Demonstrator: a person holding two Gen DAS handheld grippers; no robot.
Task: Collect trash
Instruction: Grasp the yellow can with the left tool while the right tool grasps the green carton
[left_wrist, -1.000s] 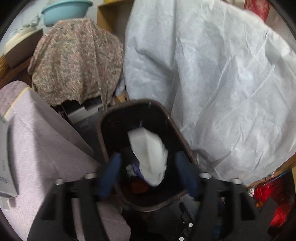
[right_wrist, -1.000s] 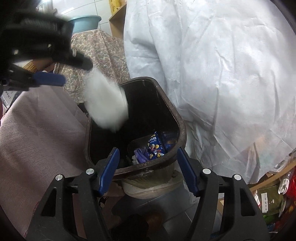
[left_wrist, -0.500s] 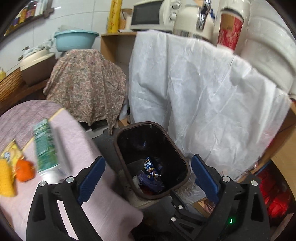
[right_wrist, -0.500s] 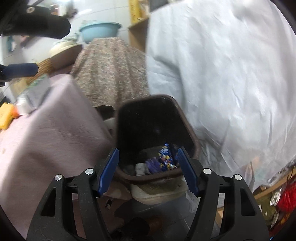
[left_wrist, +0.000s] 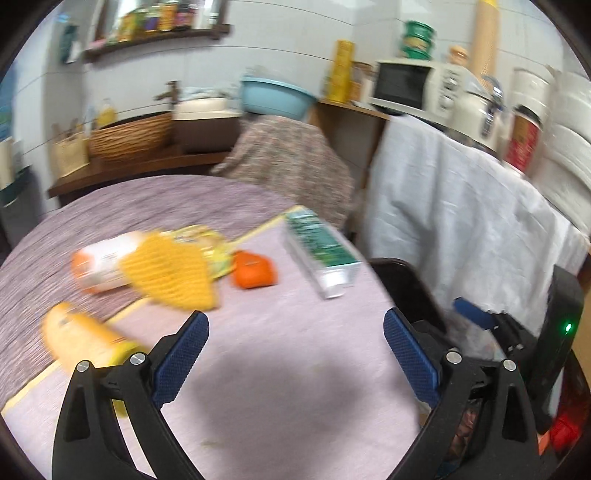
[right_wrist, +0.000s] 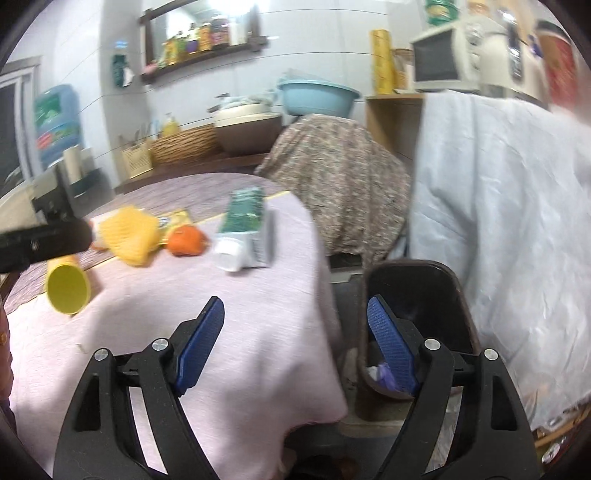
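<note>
The trash lies on the tabletop (left_wrist: 295, 369) under a pale purple cloth: a green-and-white box (left_wrist: 321, 251), an orange packet (left_wrist: 255, 269), a yellow mesh piece (left_wrist: 170, 273), an orange-and-white wrapper (left_wrist: 98, 267) and a yellow tube (left_wrist: 83, 341). Motion blur leaves all printing unreadable. The dark bin (right_wrist: 417, 295) stands beside the tabletop's edge. Left claw (left_wrist: 295, 350) and right claw (right_wrist: 295, 332) both gape wide, holding nothing.

Soft indoor light, motion blur throughout, fisheye bending and dark vignette at edges, shadow on tablecloth (left_wrist: 280, 398)
</note>
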